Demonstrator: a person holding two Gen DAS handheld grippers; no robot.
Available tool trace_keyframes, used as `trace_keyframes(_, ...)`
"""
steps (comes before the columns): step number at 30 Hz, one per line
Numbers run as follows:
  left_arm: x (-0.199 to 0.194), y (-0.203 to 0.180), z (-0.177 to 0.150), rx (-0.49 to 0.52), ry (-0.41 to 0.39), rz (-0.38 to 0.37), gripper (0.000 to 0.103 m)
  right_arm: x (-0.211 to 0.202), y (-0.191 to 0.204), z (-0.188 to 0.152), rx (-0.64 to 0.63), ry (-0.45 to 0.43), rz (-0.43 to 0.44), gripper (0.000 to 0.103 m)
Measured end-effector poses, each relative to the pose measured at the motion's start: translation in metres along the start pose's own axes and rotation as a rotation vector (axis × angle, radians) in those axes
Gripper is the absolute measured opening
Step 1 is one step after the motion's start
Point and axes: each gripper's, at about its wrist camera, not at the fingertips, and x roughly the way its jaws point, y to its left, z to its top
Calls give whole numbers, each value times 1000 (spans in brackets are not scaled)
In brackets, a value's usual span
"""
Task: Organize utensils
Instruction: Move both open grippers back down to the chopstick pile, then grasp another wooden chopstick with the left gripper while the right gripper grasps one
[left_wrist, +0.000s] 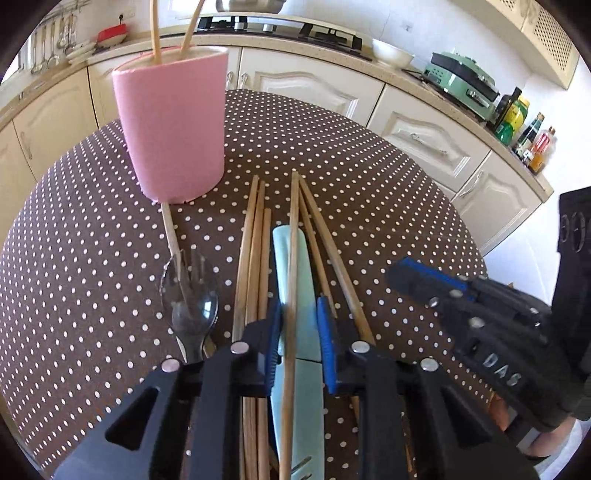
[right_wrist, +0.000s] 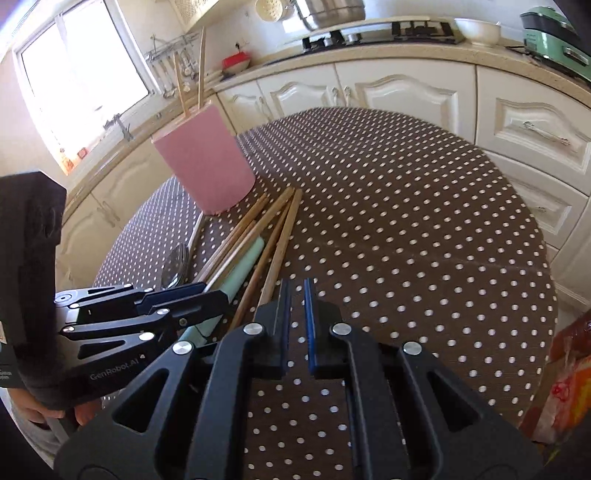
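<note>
Right gripper, black w/ blue pads, sits low centre over the round table in a brown white-dotted cloth; jaws nearly together, narrow gap, nothing btwn them, only cloth showing through. Left gripper, black, comes in from the left edge, tips over a pale mint-green handled utensil in the pile. Loose wooden chopsticks lie fanned beside and across it. Shiny metal spoon just left of the pile. Tall pink cylindrical holder stands upright behind, two chopsticks sticking up out of it. Cream cabinets beyond.
</note>
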Motion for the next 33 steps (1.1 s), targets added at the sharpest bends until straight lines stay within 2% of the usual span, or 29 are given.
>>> trace_keyframes(2, -2, 3, -3, -11, 2, -12, 19, 4, 3, 0, 3, 20, 12, 30)
trace_keyframes(4, -4, 6, -4, -20, 2, -21, 19, 6, 7, -1, -7, 23, 10, 39)
trace_keyframes(20, -15, 19, -11, -58, -17, -62, 19, 25, 18, 5, -47, 74, -13, 42)
trace_keyframes(25, -16, 21, -10, -49, -9, -43, 19, 34, 32, 8, -118, 105, -94, 41)
trace_keyframes(33, -18, 27, -6, -76, 0, -46, 20, 48, 50, 8, -213, 156, -168, 39)
